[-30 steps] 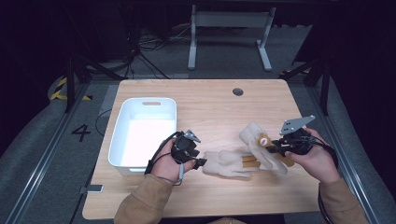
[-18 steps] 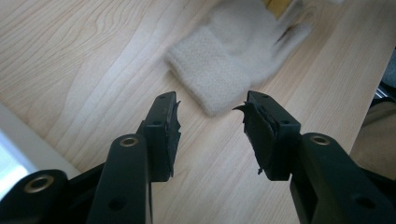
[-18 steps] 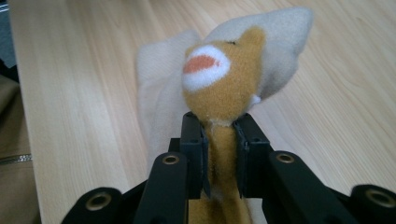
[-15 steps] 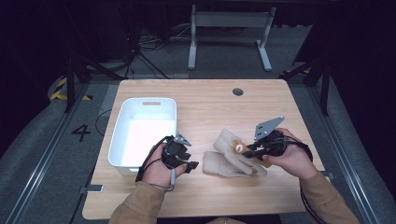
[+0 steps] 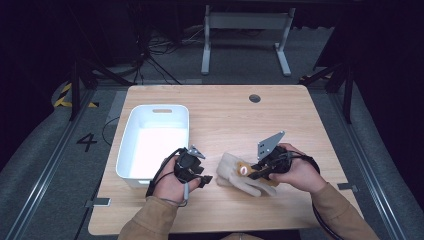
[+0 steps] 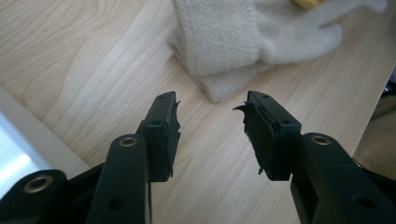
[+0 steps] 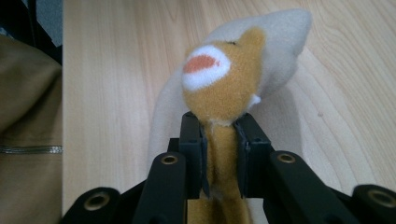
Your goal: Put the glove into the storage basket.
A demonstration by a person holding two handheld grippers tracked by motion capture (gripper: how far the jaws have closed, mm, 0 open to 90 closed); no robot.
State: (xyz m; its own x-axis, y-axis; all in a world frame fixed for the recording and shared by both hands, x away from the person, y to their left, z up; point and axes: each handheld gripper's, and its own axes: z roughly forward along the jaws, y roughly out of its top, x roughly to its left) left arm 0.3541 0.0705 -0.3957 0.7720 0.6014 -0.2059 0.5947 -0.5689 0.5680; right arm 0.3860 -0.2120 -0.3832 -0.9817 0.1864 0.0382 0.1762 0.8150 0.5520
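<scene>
A cream fleece glove [image 5: 231, 171] lies flat on the wooden table [image 5: 225, 115] near its front edge. My right gripper [image 5: 253, 171] is shut on a tan plush glove [image 7: 219, 88] with a white and orange patch, and holds it over the cream glove [image 7: 285, 32]. The jaws pinch a narrow part of the tan plush. My left gripper [image 6: 210, 105] stands open just short of the cream glove's cuff [image 6: 224, 42], with only bare wood between its jaws. In the high view it [image 5: 204, 180] sits left of the glove.
A white plastic bin [image 5: 129, 150] stands on the table's left half, close behind my left hand. A round cable hole [image 5: 254, 98] marks the far side. A brown sleeve [image 7: 28, 93] fills the left edge of the right gripper view.
My right gripper has carried the tan glove leftward and a little lower, onto the cream glove. The left gripper has barely shifted.
</scene>
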